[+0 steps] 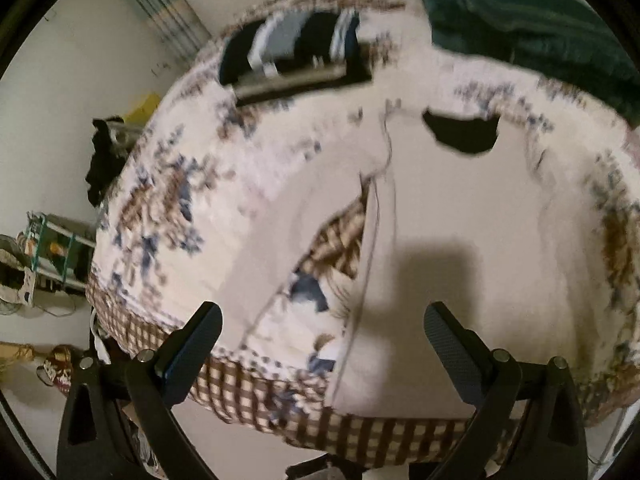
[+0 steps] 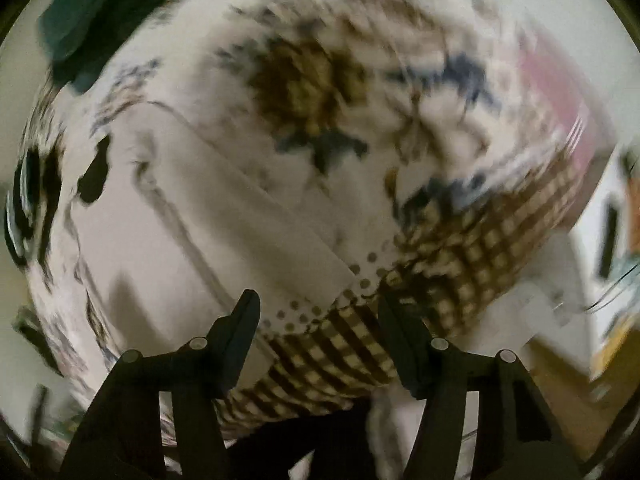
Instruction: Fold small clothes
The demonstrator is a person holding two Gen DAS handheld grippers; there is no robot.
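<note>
Progress looked early. A white garment [image 1: 420,216] lay spread flat on the bed [image 1: 168,184], a seam running down its middle, with no fold I could make out. Left hand-held gripper [image 1: 322,326] hung over its near edge, jaws wide apart, nothing between them. Right hand-held gripper [image 2: 318,312] pointed down at the garment's corner by the bed edge, jaws partly apart; no cloth pinched between the pads as far as I could tell (the view was badly motion-blurred). So the grab and all the folding appeared still to come.

Folded dark and striped clothes [image 1: 296,48] sat stacked at the far end of the bed, possibly finished pieces. A small black item [image 1: 462,132] lay loose beyond the white garment, probably still to fold.

Surface: a bed with a floral cover and brown check border. A dark green blanket [image 1: 532,24] was bunched at the far corner. Room: pale walls, clutter on the floor beside the bed.
</note>
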